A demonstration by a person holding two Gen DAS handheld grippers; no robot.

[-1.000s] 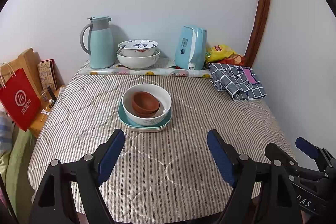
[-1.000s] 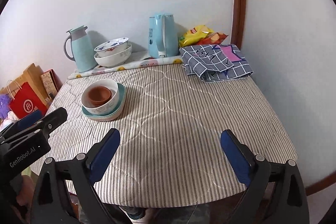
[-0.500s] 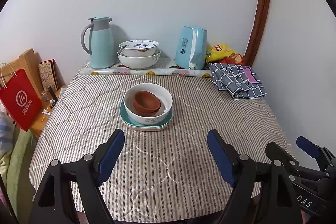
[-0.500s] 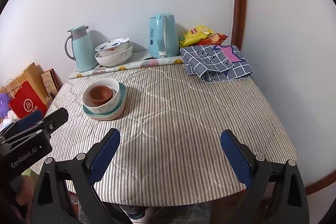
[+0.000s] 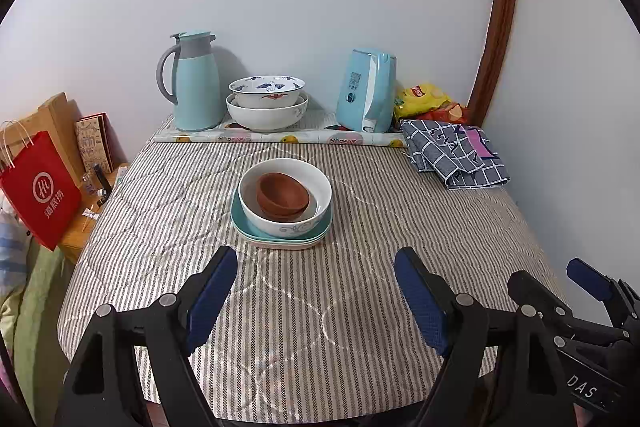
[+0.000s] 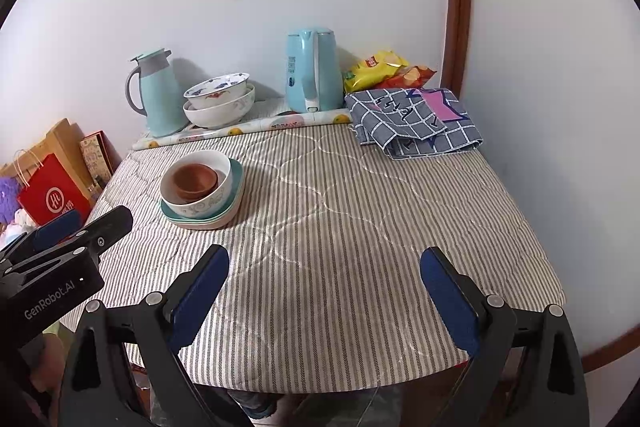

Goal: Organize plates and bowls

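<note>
At the back of the striped surface (image 5: 320,307) stand a teal thermos jug (image 5: 196,81), two nested white bowls (image 5: 267,103), a blue kettle (image 5: 366,95), a snack bag (image 5: 424,99) and a folded checked cloth (image 5: 456,159), with a red paper bag (image 5: 38,191) off its left edge. The stack sits mid-surface with nothing in front of it: a brown bowl (image 5: 282,195) inside a white bowl (image 5: 286,197) on teal plates (image 5: 240,223). The left claw (image 5: 316,297) hovers level over the near edge, aimed at the stack, jaws apart and empty; the right claw (image 6: 324,297), just beside it, also gapes empty over bare cloth.
</note>
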